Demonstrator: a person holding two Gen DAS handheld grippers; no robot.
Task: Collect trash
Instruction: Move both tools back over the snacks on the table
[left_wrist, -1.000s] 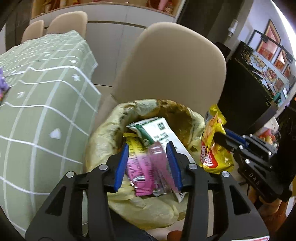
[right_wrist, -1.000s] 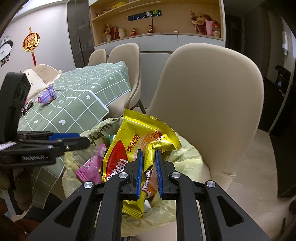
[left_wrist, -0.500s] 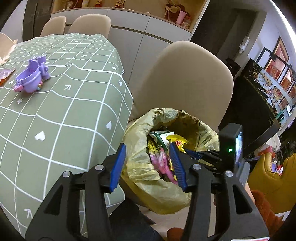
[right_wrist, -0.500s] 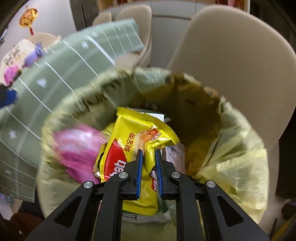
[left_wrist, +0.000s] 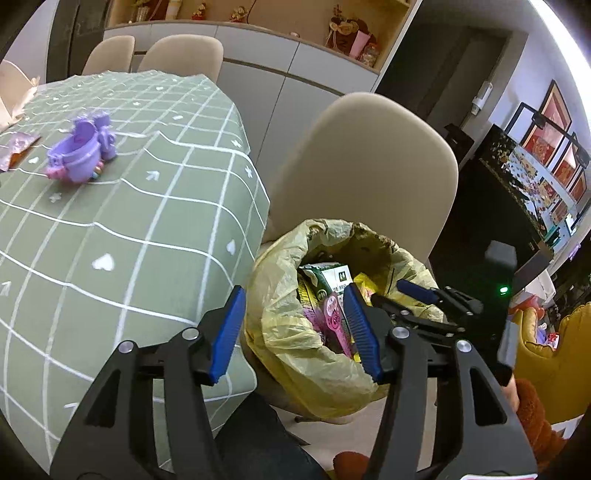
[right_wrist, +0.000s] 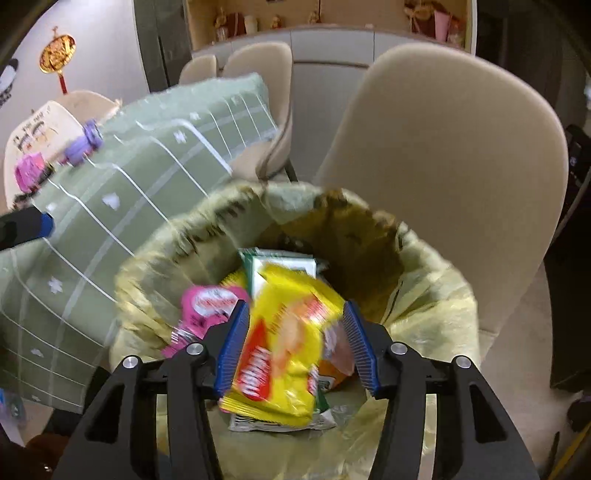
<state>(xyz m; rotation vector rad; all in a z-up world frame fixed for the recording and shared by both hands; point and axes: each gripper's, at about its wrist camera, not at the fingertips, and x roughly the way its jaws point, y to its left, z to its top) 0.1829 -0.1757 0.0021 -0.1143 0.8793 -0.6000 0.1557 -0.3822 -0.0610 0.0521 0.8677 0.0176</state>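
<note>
— What colour is the tablecloth (left_wrist: 122, 221)?
— Sage green, crossed by a white grid, with small white hearts and arrows in the squares.
— And the bag (right_wrist: 424, 317)?
— Pale translucent yellow. Inside lie a bright yellow snack packet (right_wrist: 284, 343) with a red logo, a pink wrapper (right_wrist: 207, 310), and a green-and-white carton (left_wrist: 328, 280).
— The chair (left_wrist: 369, 177)?
— Plain beige. The toy (left_wrist: 81, 147) is lilac.

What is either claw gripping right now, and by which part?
Nothing. The right claw has just been opening; the yellow snack packet sits loose between its pads over the trash bag. The left claw is open and empty.
</note>
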